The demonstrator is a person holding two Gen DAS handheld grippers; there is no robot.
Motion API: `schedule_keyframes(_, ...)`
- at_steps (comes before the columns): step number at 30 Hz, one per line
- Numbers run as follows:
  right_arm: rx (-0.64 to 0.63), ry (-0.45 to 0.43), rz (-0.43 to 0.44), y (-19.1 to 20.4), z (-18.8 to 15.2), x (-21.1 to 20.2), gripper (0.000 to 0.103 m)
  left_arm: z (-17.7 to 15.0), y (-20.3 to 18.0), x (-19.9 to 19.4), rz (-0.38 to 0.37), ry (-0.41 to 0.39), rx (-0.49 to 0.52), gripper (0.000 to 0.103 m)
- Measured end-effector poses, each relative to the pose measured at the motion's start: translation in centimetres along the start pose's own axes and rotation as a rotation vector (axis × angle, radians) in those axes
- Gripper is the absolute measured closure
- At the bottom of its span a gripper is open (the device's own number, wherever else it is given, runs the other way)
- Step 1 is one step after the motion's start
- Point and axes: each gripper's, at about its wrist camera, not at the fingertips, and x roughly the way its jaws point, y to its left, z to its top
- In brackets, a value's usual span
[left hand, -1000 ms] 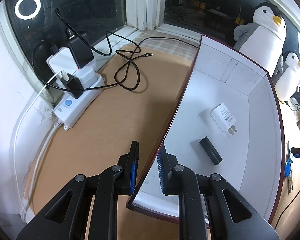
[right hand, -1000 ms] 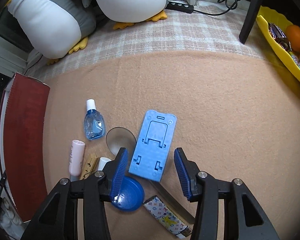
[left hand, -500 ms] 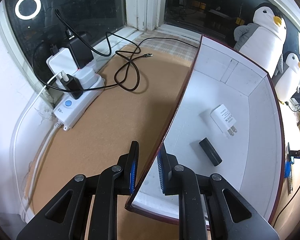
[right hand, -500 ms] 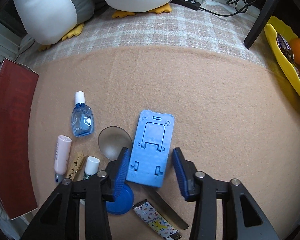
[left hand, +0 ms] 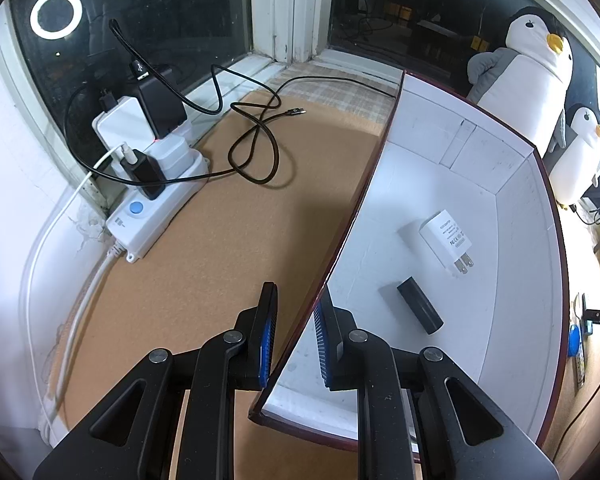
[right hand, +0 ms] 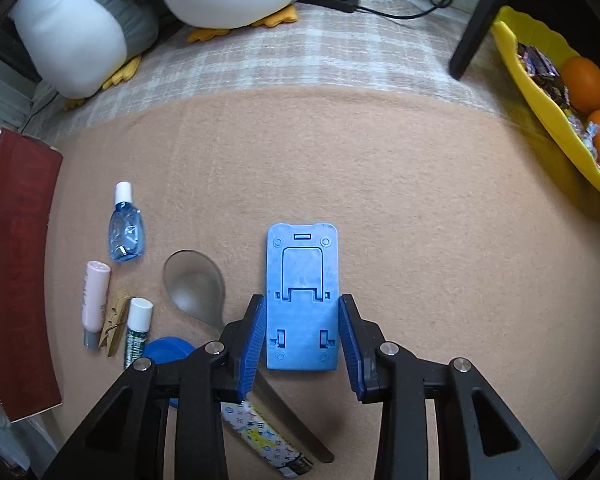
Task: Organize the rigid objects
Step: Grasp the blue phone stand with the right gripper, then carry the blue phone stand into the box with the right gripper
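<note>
While print on the white charger (left hand: 446, 239) in the box (left hand: 512, 264) is too small to read, the left claw (left hand: 296, 330) clamps the box wall. On the table (right hand: 420, 208), the right claw (right hand: 302, 338) grips a flat blue phone stand (right hand: 302, 280).

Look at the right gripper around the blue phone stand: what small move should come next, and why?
Probably lift the blue phone stand straight up. The right gripper has its pads against both long edges, the stand lies flat on the cloth, and the left gripper holds the wall of the box, ready to receive it.
</note>
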Motion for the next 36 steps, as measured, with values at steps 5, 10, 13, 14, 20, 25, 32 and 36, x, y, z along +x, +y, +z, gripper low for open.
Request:
schedule_keyframes(5,0.009,-0.040,0.006,-1.1,-0.5,-1.0,0.070,0.0,0.0,0.0,-0.001,0.002,-0.002,0.087)
schedule_keyframes(10,-0.044,-0.116,0.027,1.5,-1.1,-4.9,0.070,0.3,-0.2,0.2,-0.004,0.004,0.000,0.086)
schedule_keyframes(13,-0.099,-0.162,0.053,5.5,-1.0,-7.4,0.070,0.4,-0.2,0.5,-0.009,0.005,-0.002,0.086)
schedule_keyframes(14,-0.127,-0.180,0.072,6.8,-1.0,-8.4,0.070,0.4,-0.2,0.6,-0.011,0.006,-0.002,0.086)
schedule_keyframes(20,-0.296,-0.243,0.151,16.6,-1.4,-11.5,0.070,0.4,0.1,1.2,-0.030,0.012,-0.007,0.086)
schedule_keyframes(25,-0.425,-0.257,0.213,23.6,-3.0,-13.1,0.070,0.2,0.2,1.6,-0.046,0.014,-0.014,0.086)
schedule_keyframes(32,-0.581,-0.206,0.225,32.5,-4.3,-11.6,0.070,0.2,0.5,1.9,-0.069,0.011,-0.015,0.087)
schedule_keyframes(36,-0.635,-0.137,0.208,36.1,-4.4,-8.8,0.070,0.1,0.5,1.9,-0.075,0.009,-0.016,0.087)
